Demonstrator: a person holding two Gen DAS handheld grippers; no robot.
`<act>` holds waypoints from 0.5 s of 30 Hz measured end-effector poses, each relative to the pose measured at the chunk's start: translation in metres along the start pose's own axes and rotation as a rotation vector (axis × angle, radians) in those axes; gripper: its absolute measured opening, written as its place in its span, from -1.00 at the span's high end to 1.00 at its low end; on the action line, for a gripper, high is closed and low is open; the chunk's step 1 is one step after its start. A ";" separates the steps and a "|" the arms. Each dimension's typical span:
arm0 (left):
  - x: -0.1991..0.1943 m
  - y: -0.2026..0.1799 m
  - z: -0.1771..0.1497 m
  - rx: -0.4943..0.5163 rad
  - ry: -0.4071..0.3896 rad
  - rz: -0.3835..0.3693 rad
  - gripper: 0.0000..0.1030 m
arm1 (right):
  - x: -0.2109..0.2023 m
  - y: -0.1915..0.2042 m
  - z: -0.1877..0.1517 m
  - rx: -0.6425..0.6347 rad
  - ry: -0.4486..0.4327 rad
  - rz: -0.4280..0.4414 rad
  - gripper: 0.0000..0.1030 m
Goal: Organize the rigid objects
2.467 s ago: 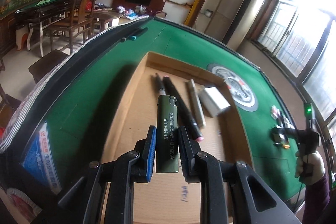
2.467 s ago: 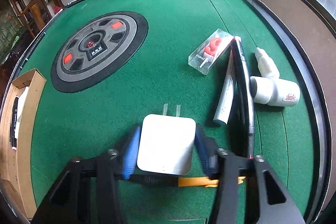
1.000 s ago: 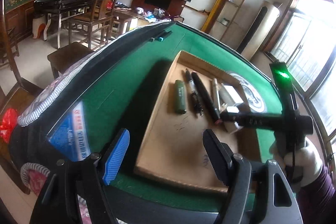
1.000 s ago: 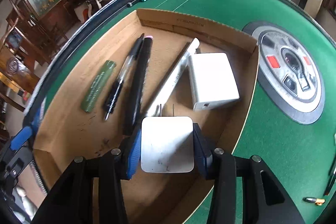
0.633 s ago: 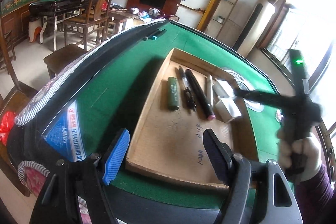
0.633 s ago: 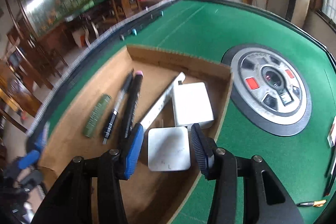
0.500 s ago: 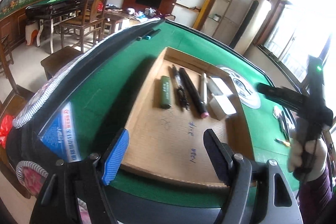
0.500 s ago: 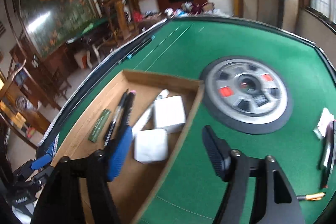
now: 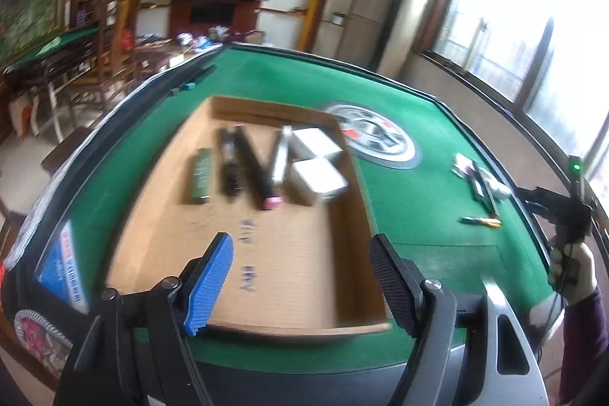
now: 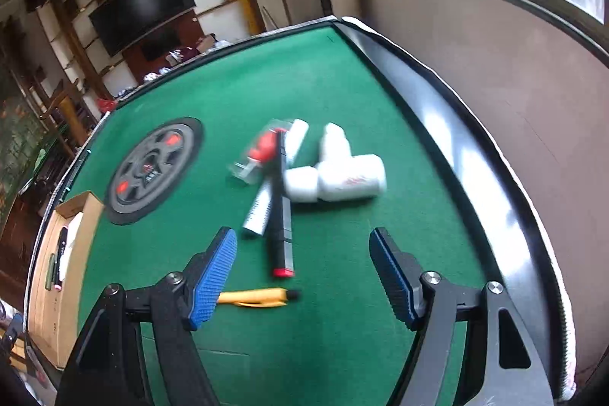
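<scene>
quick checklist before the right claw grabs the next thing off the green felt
1. Right claw empty and open: ok.
2. Target in reach: black marker with red cap lies just ahead between the fingers: ok.
3. Marker free to lift alone: not ok, it lies across a silver tube and close to the white pipe fitting.
4. Yellow pen clear of the fingers: not ok, it sits right by the left fingertip.
5. Room in the cardboard box: ok, its near half is bare.
6. Left claw out of the way: ok, open and empty over the box.
</scene>
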State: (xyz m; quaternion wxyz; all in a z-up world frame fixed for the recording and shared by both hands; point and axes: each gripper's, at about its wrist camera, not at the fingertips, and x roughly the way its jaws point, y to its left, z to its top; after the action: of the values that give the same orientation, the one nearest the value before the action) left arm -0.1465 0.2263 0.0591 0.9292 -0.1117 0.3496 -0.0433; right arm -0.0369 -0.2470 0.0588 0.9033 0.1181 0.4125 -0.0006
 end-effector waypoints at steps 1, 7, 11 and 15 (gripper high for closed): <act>0.000 -0.009 0.000 0.018 0.004 -0.013 -0.51 | 0.002 -0.003 -0.001 0.004 0.009 0.002 -0.39; 0.002 -0.041 -0.003 0.081 0.026 -0.034 -0.52 | 0.039 0.001 -0.001 -0.008 0.084 0.023 -0.29; -0.002 -0.054 -0.004 0.109 0.019 -0.025 -0.53 | 0.058 0.028 0.007 -0.073 0.106 0.003 -0.11; -0.002 -0.059 -0.006 0.110 0.027 -0.037 -0.53 | 0.070 0.037 0.015 -0.119 0.098 -0.013 0.58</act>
State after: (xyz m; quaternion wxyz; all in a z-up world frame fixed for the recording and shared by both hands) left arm -0.1522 0.1682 0.0702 0.9281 -0.0664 0.3573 -0.0813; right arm 0.0240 -0.2079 0.0238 0.8873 0.0615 0.4565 0.0236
